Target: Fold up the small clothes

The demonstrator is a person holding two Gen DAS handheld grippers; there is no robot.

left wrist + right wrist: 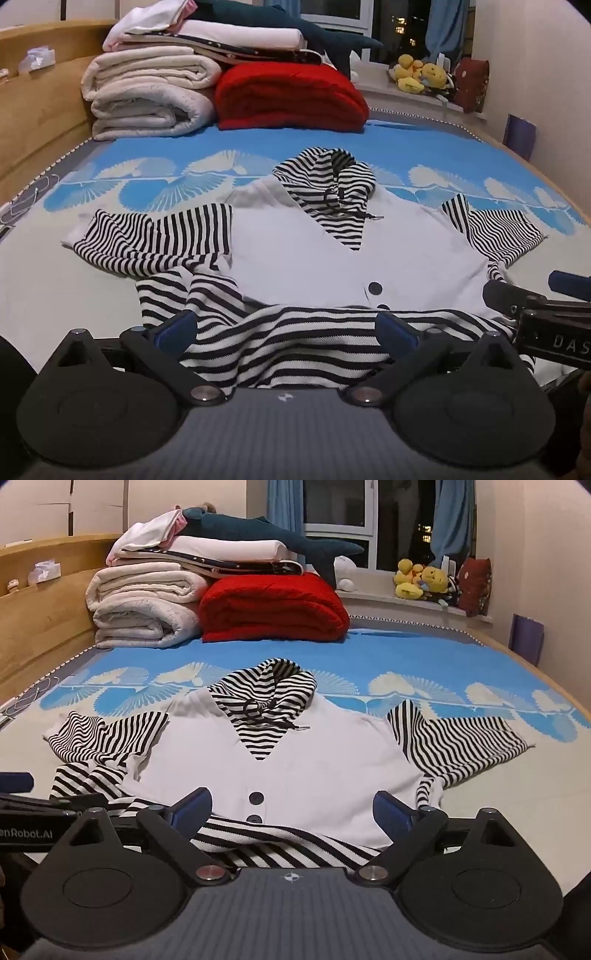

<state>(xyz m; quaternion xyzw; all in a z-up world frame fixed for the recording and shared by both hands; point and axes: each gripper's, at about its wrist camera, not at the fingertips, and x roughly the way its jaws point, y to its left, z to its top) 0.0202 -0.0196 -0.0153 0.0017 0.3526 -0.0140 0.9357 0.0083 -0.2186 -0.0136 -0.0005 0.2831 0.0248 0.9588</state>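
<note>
A home bedroom is indicated: a bed (443, 657) with wooden headboard (40, 602), folded blankets (144, 602) stacked on it, plush toys (421, 578) on the windowsill, and curtains (448, 520) are observed.

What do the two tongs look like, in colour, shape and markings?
Both the left tongs and the right tongs are matt black, with two round discs, angled link arms with silver pivot pins, and dark blue fingertip pads. A small white crosshair marks each ribbed grey base.
</note>
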